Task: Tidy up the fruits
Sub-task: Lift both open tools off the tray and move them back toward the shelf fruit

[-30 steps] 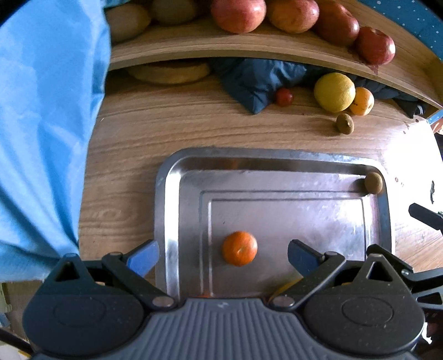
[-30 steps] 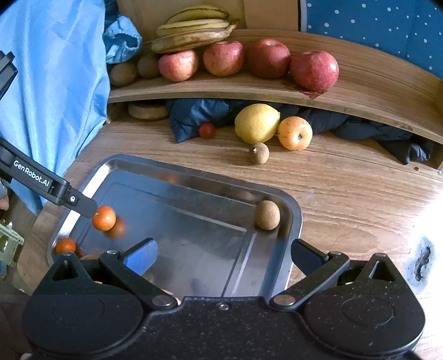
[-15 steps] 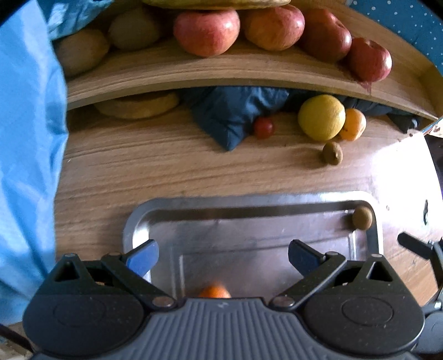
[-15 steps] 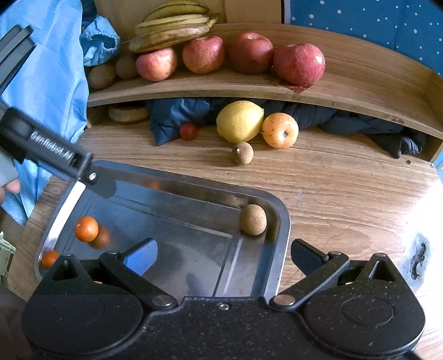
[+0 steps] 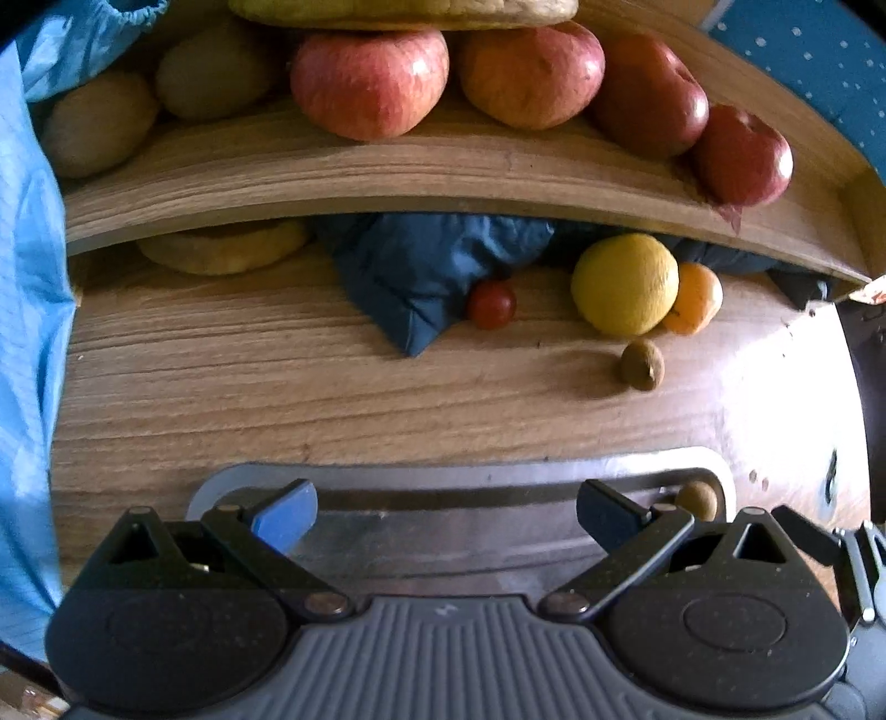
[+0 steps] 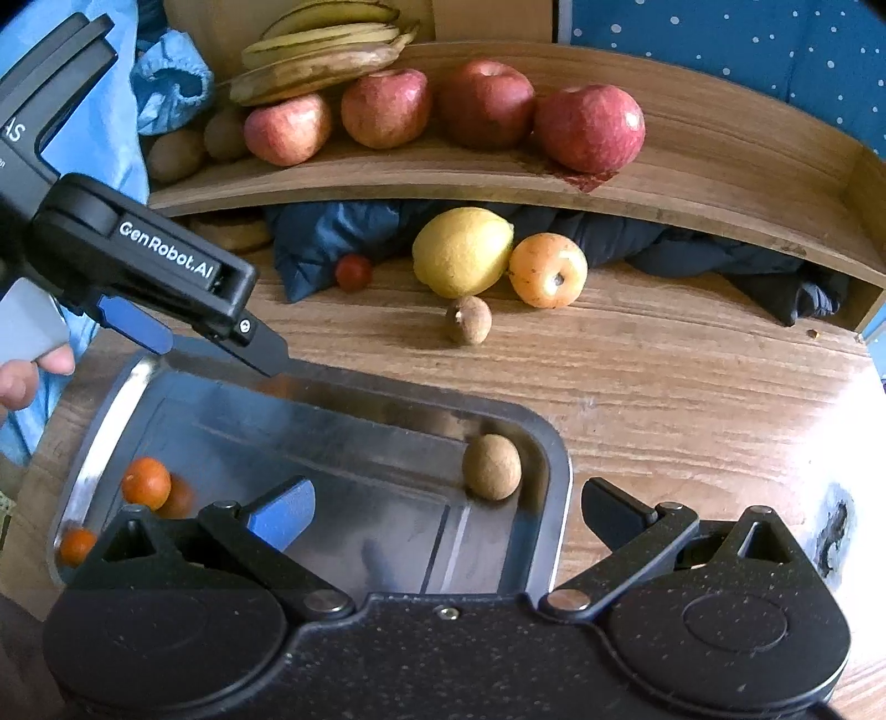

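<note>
A steel tray (image 6: 554,459) lies on the wooden table and holds two small oranges (image 6: 145,482) at its left end and a brown fruit (image 6: 492,466) at its right end. Loose behind it lie a lemon (image 6: 460,250), an orange-yellow fruit (image 6: 548,269), a small brown fruit (image 6: 468,319) and a red tomato (image 6: 353,271). My left gripper (image 5: 446,512) is open and empty over the tray's far rim (image 5: 498,465); it also shows in the right wrist view (image 6: 213,338). My right gripper (image 6: 446,512) is open and empty above the tray's near right part.
A wooden shelf (image 6: 692,183) at the back carries several apples (image 6: 590,127), bananas (image 6: 326,50) and kiwis (image 6: 174,155). Dark blue cloth (image 6: 321,238) lies under it. Light blue fabric (image 5: 27,332) hangs at the left.
My left gripper has moved forward from over the oranges to the tray's far rim, towards the loose fruit. My right gripper has moved slightly forward. Both stayed open.
</note>
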The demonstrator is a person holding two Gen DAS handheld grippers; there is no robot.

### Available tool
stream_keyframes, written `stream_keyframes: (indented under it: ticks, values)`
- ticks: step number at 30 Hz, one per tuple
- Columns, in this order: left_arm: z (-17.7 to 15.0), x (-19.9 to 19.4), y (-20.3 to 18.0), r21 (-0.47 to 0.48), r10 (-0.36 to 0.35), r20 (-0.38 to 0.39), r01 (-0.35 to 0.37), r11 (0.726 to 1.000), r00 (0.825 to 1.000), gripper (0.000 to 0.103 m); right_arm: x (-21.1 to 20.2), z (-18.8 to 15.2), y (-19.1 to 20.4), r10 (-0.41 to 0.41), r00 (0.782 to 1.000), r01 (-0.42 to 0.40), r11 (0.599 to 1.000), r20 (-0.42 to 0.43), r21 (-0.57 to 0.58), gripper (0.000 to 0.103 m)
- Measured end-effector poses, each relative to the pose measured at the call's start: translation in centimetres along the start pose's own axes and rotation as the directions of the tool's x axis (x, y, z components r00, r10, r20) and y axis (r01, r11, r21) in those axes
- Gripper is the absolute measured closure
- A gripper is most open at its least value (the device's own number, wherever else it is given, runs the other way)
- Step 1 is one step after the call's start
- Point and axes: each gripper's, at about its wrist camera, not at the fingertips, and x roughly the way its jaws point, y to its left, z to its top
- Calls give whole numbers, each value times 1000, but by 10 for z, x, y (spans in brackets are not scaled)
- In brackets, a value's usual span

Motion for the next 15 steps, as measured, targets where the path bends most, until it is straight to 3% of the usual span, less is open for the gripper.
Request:
stream_keyframes:
  ticks: [10,15]
  values:
    - [19,13,-9,-40,-29,21,30,999,999,1,6,7,-8,-60,998,59,998,30,38,1]
    - [24,18,-7,-96,-47,68,53,994,997,1,11,11,-10,-76,996,74,996,42,47,1]
